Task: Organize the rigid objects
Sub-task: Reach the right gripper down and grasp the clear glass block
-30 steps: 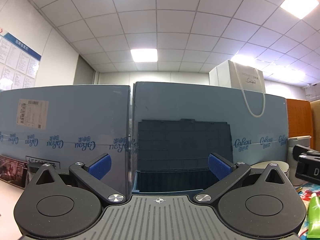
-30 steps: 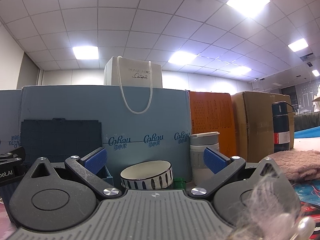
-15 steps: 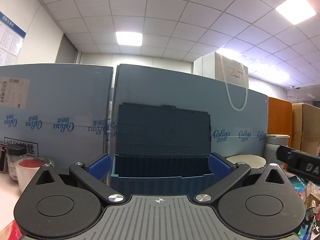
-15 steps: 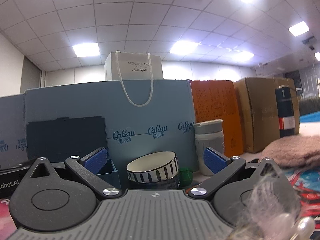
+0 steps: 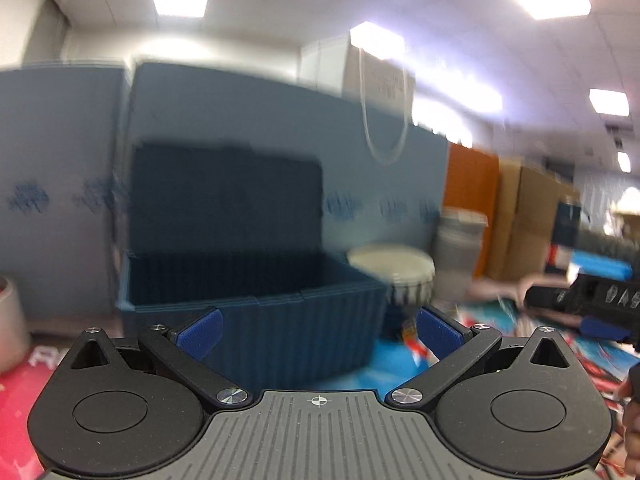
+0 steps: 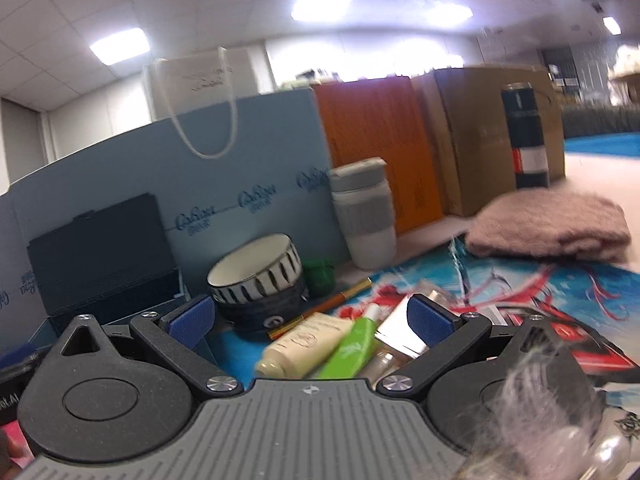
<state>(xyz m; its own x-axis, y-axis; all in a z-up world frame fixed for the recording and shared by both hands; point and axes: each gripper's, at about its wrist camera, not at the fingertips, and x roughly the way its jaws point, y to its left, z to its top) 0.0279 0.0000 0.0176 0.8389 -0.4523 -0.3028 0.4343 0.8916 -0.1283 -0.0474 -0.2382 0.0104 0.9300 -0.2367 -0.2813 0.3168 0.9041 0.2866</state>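
Reaching: both claws hang above a cluttered desk [image 6: 500, 276], neither carrying anything; judged the approach before a first pick.
Left claw: left claw [image 5: 318, 330] spread wide and empty, facing the dark blue storage box [image 5: 256, 312], whose lid stands open.
Right claw: right claw [image 6: 310, 320] likewise wide open and empty, tilted down over a heap of toiletries.
Items to sort: a cream bottle [image 6: 304, 344] and a green tube [image 6: 352, 346] lie side by side between the blue pads (touching, as far as the blur allows); a striped bowl [image 6: 256, 274] sits behind, near the box.
Next move: probably lowering the right claw around one tube, closing squarely across its body, then carrying it to the box.
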